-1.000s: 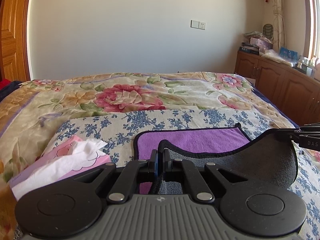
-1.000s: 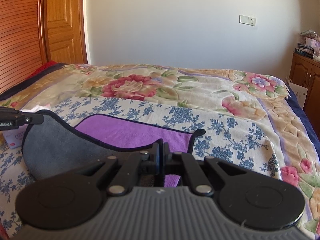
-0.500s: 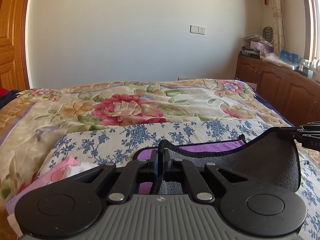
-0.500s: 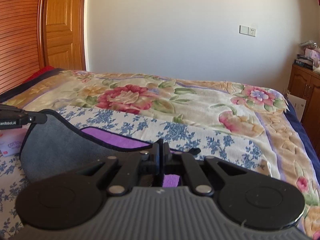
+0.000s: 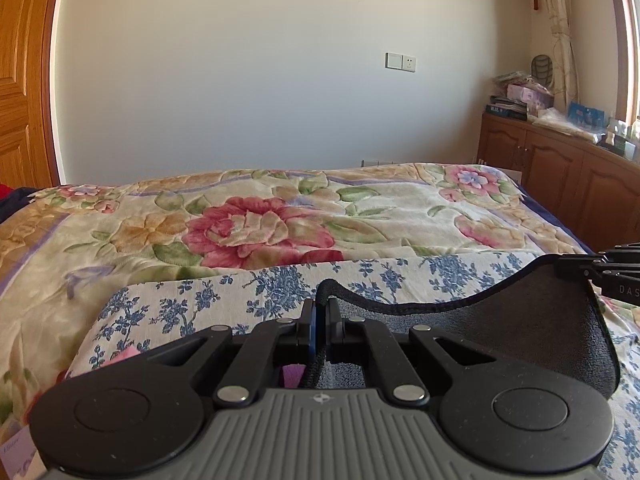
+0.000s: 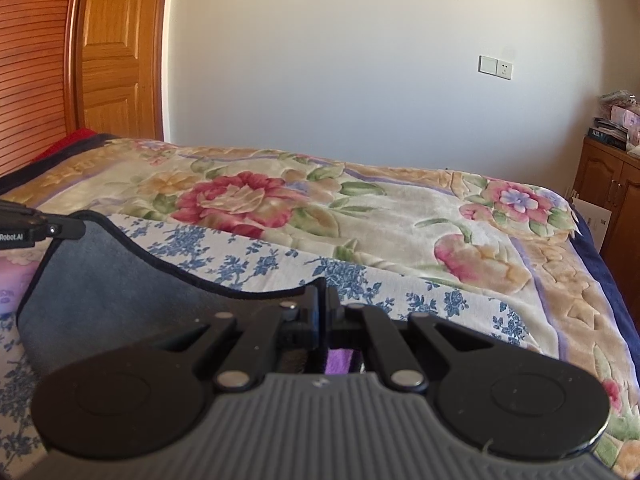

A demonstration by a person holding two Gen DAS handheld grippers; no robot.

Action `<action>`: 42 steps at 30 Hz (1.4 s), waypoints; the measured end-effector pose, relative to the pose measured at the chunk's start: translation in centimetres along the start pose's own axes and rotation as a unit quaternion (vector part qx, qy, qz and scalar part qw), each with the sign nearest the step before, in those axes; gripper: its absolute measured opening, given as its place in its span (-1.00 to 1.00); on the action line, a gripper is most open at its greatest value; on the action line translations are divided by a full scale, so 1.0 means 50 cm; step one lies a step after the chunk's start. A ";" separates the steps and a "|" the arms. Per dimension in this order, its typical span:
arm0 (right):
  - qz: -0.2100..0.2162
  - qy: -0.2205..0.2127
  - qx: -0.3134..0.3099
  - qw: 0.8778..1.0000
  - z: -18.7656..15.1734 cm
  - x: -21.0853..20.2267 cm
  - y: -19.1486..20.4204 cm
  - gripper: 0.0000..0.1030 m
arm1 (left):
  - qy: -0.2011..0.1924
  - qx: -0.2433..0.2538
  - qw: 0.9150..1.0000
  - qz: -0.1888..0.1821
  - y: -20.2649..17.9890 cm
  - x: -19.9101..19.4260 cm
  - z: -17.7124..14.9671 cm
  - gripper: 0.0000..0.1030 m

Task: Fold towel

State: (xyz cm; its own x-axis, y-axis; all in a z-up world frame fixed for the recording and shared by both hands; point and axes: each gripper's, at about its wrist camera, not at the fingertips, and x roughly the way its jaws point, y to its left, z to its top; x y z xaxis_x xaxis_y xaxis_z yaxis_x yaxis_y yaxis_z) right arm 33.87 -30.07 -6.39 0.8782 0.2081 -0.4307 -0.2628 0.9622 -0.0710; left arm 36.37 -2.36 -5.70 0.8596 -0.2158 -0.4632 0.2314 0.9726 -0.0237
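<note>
The towel [image 5: 532, 332] is grey on the side facing me, purple on the other, with a dark hem. It hangs stretched between my two grippers above the bed. My left gripper [image 5: 320, 312] is shut on its left corner. My right gripper [image 6: 322, 300] is shut on its right corner; the towel [image 6: 104, 280] spreads to the left there. Each gripper's tip shows at the edge of the other's view. Only small purple patches show under the jaws.
The bed carries a blue-flowered white cloth [image 5: 192, 304] over a large floral blanket [image 5: 260, 228]. A pink tissue pack [image 6: 12, 280] lies at the left. A wooden cabinet [image 5: 560, 176] with clutter stands right; a wooden door [image 6: 116, 52] is left.
Both grippers have moved forward and up with the towel's corners. The grey side now covers nearly all the purple surface that showed earlier, and the tissue pack has dropped out of the left view.
</note>
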 end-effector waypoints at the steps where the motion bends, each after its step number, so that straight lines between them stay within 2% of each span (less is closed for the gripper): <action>1: -0.001 0.000 0.000 1.000 0.000 0.004 -0.002 -0.93 | 0.000 0.001 1.000 0.001 0.000 0.005 0.001 -0.90; 25: -0.027 0.026 -0.048 0.998 -0.017 0.101 -0.004 -0.93 | 0.018 -0.017 0.999 0.038 0.005 0.108 -0.001 -0.90; 34: -0.025 0.055 -0.040 0.997 -0.042 0.131 -0.018 -0.93 | 0.037 0.007 0.998 0.047 -0.004 0.147 -0.015 -0.90; 41: -0.022 0.062 -0.027 0.997 -0.049 0.134 -0.024 -0.91 | 0.047 0.000 0.998 0.047 -0.002 0.157 -0.024 -0.83; 42: -0.023 0.062 -0.026 0.997 -0.049 0.133 -0.025 -0.91 | 0.047 0.000 0.998 0.047 -0.003 0.157 -0.025 -0.75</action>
State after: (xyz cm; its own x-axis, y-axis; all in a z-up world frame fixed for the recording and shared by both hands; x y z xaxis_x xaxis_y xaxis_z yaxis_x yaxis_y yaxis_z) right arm 39.05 -30.30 -11.35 0.8340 0.1377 -0.5343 -0.2469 0.9591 -0.1381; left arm 42.52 -4.08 -10.42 0.8312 -0.1150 -0.5439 0.1519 0.9881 0.0231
